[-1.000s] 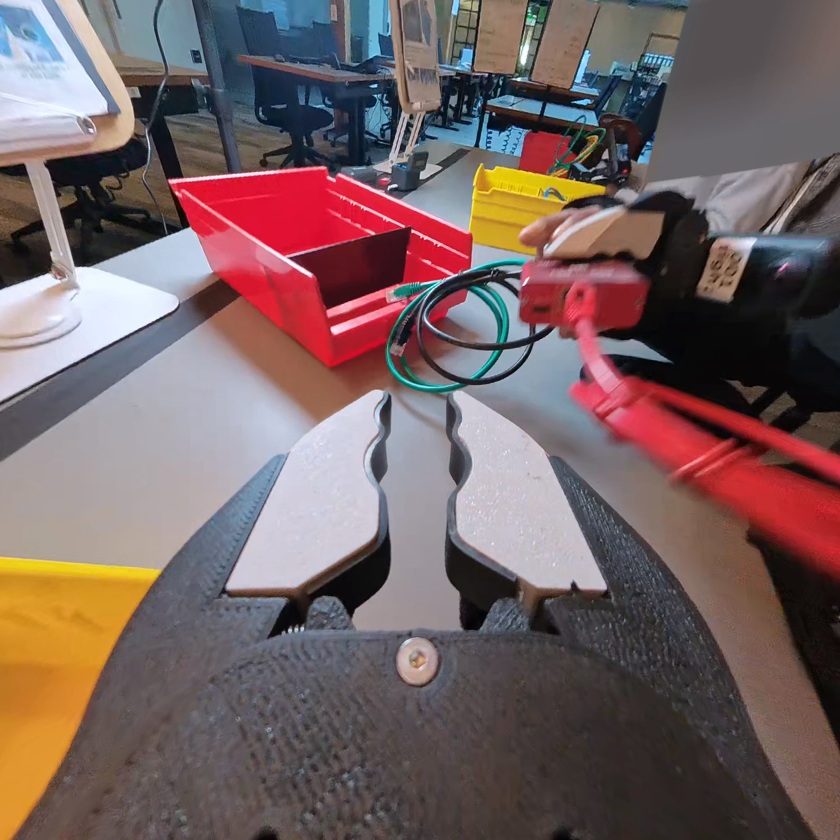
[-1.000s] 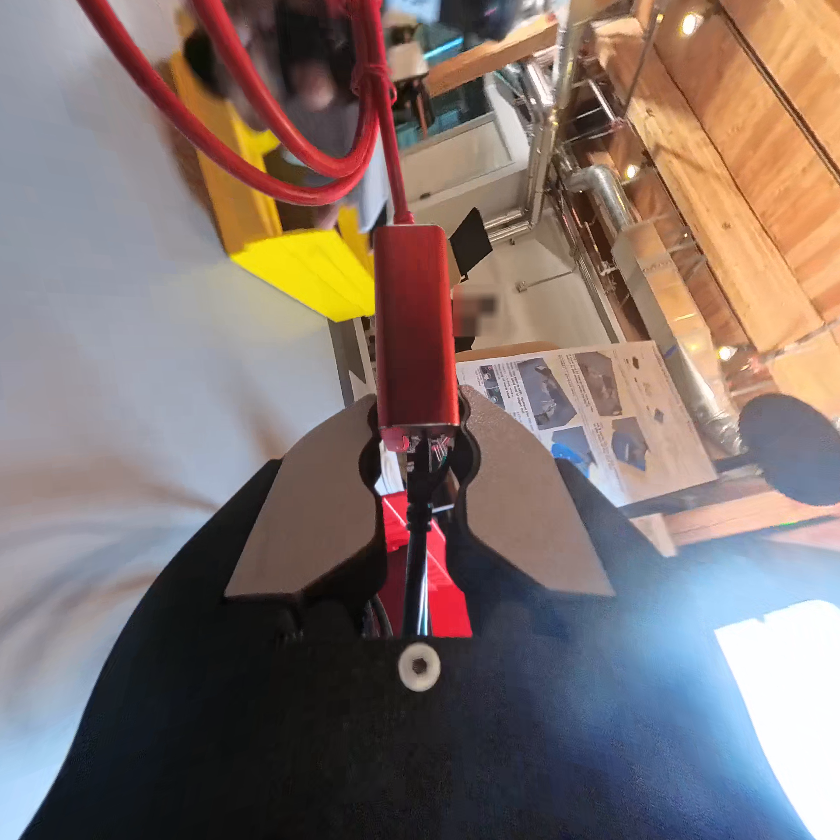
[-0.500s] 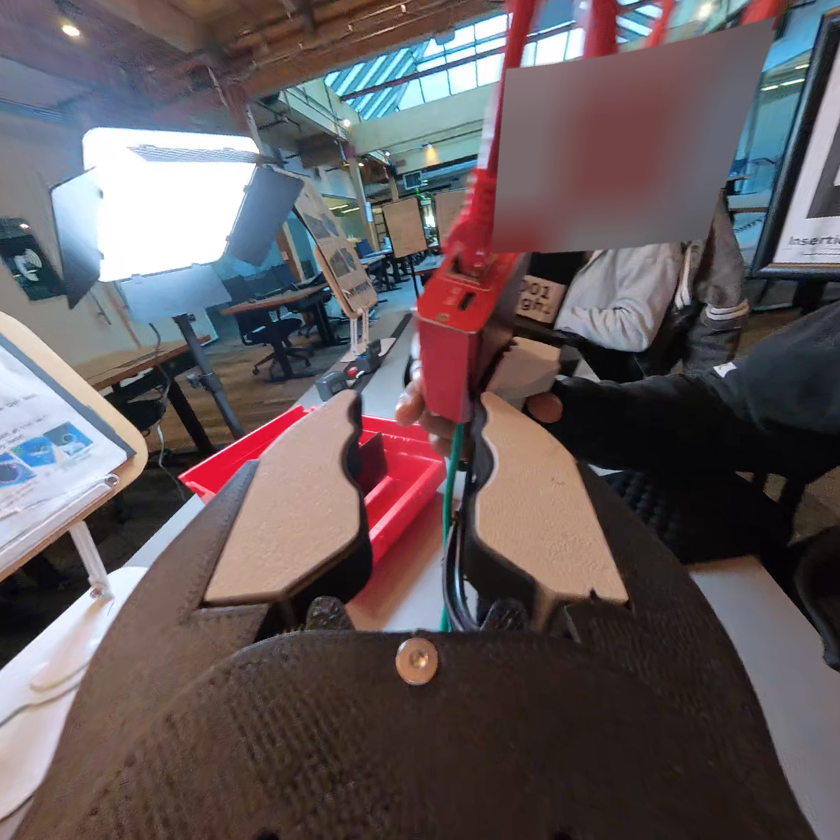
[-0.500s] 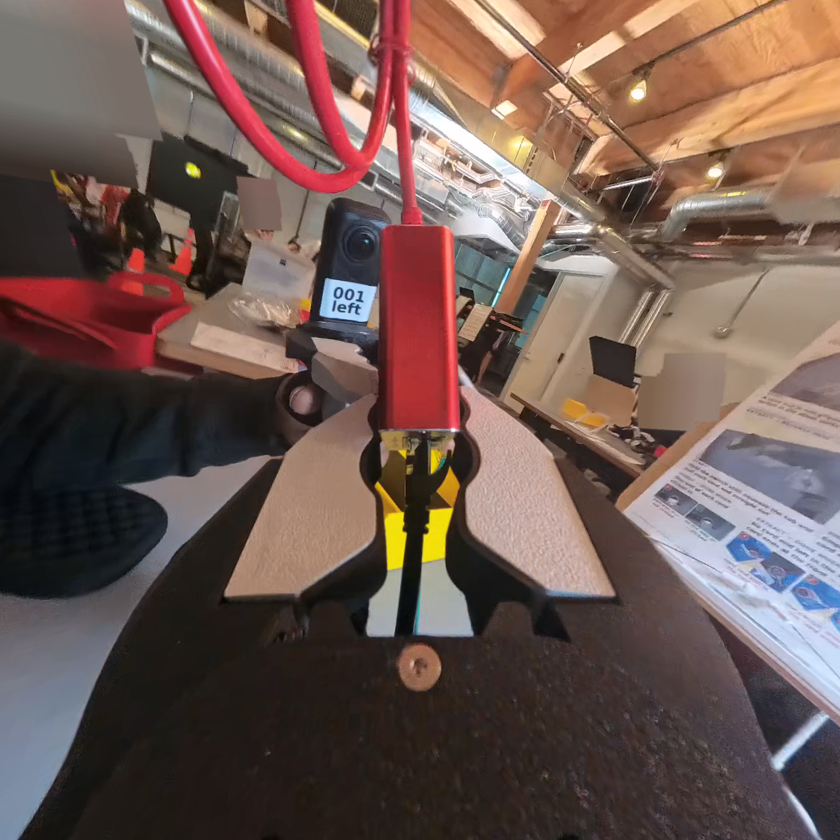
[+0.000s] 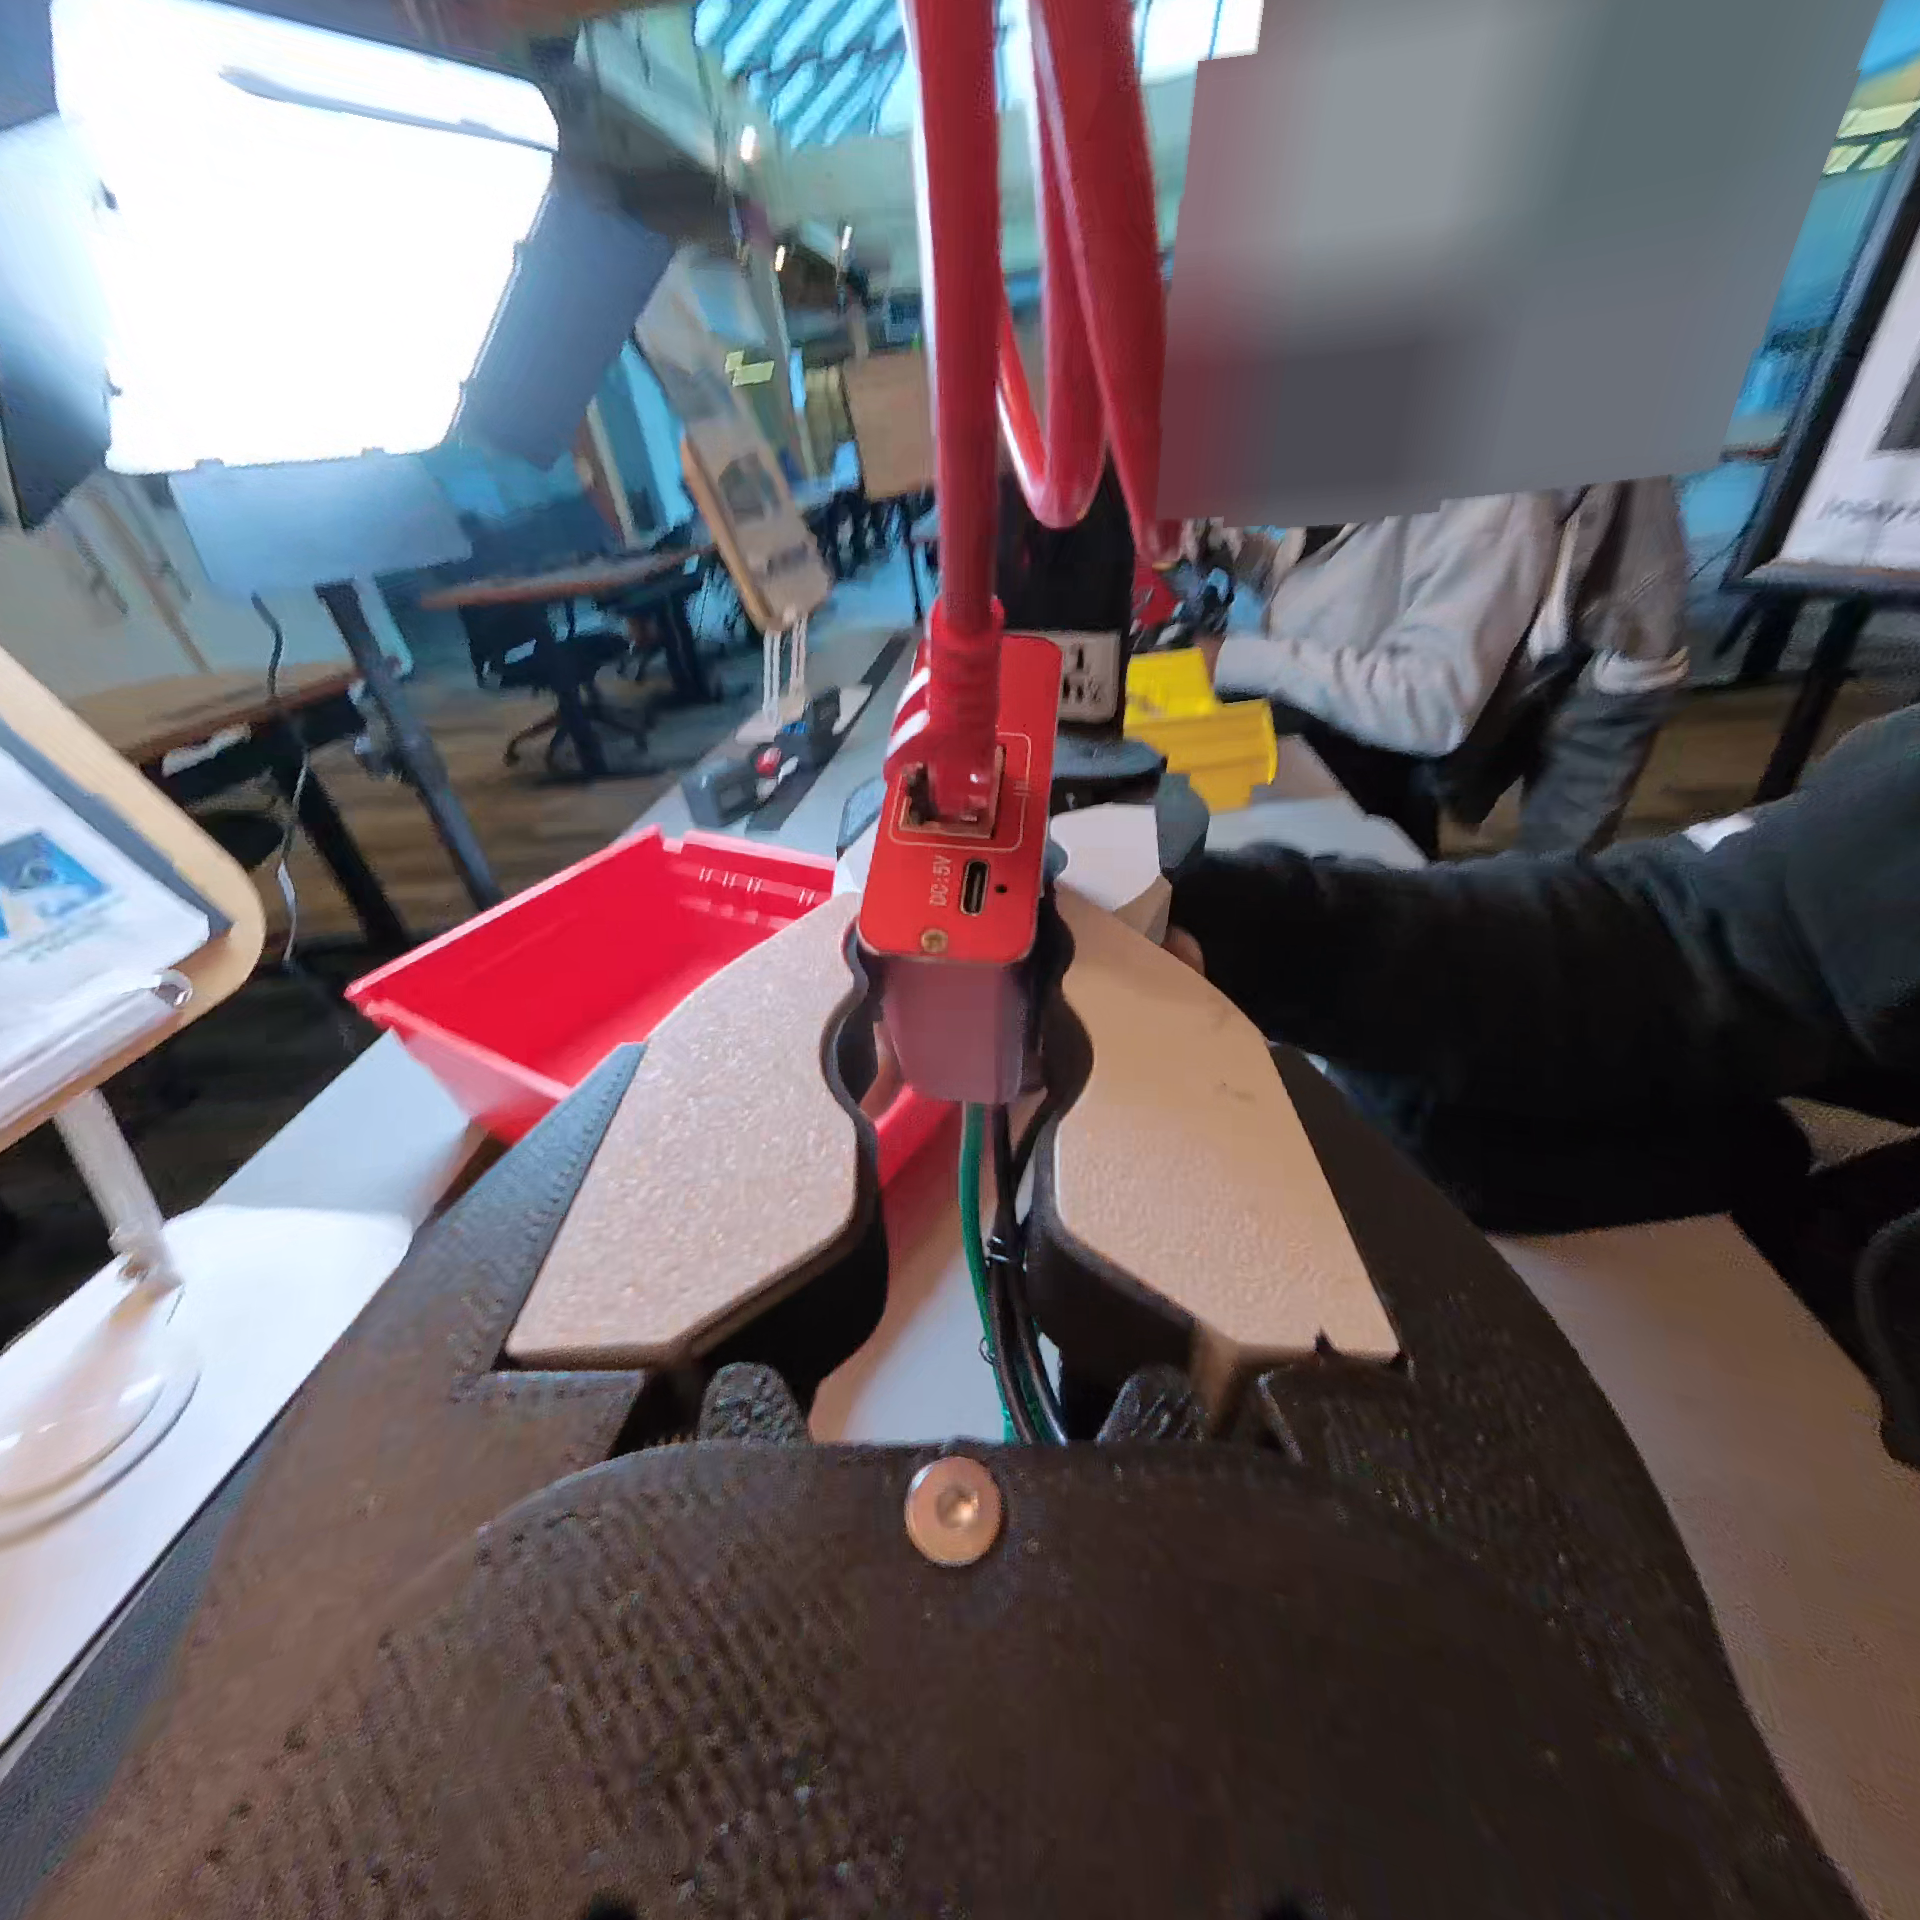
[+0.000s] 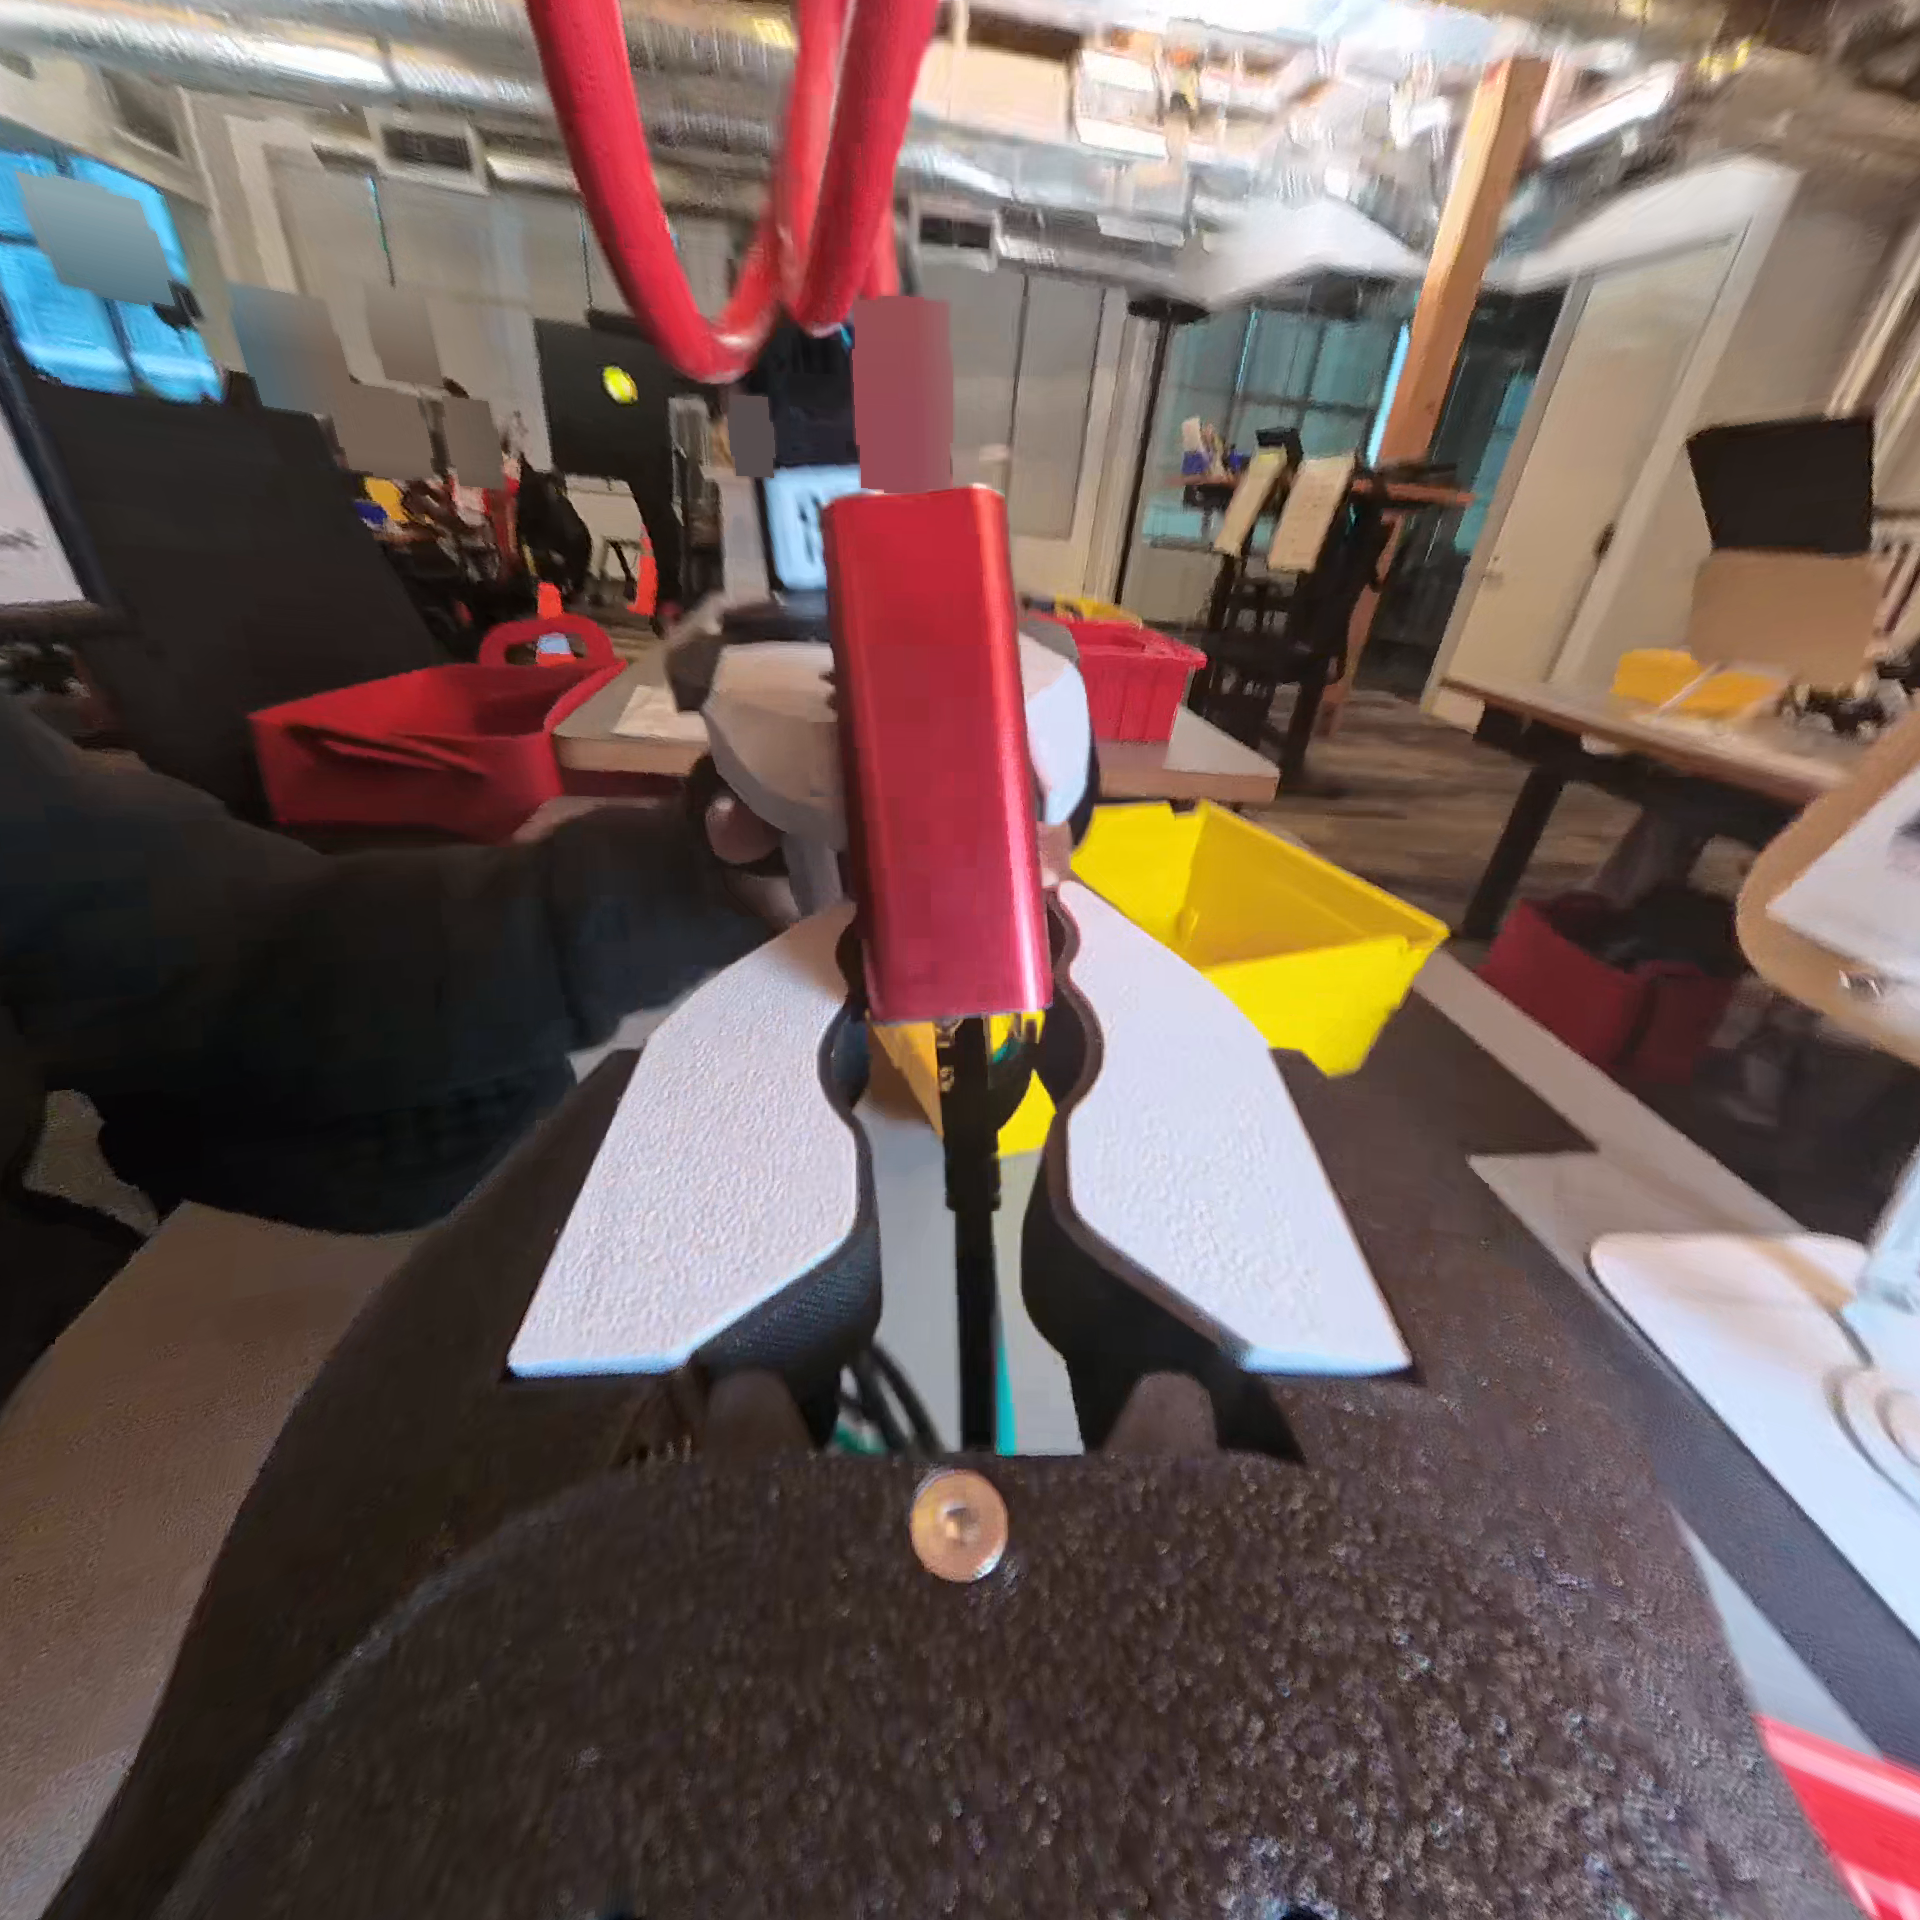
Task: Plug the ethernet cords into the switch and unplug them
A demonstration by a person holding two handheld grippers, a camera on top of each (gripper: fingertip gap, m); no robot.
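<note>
**Red switch held between two facing grippers above the worktop**

The small red metal box-shaped switch stood upright in the air, clear of the pale grey worktop. In the left wrist view, the left gripper had its two beige-padded fingers closed against the lower end of the switch, one finger on each side. In the right wrist view, the right gripper likewise pinched the lower end of the same switch between its fingers, so that both grippers clamped the box from opposite sides. Each view showed the other gripper's pale fingers just behind the switch.

A thick red ethernet cord was plugged into a port on the switch's end face, which was turned toward the left wrist camera; the cord rose steeply and looped overhead. A thin black cord and a green cord hung from the underside of the switch, passing down between the gripper fingers.

On the worktop, an open red plastic bin lay beyond the left gripper, and an open yellow plastic bin lay beyond the right gripper. A person's dark sleeve extended across the worktop toward the switch.
</note>
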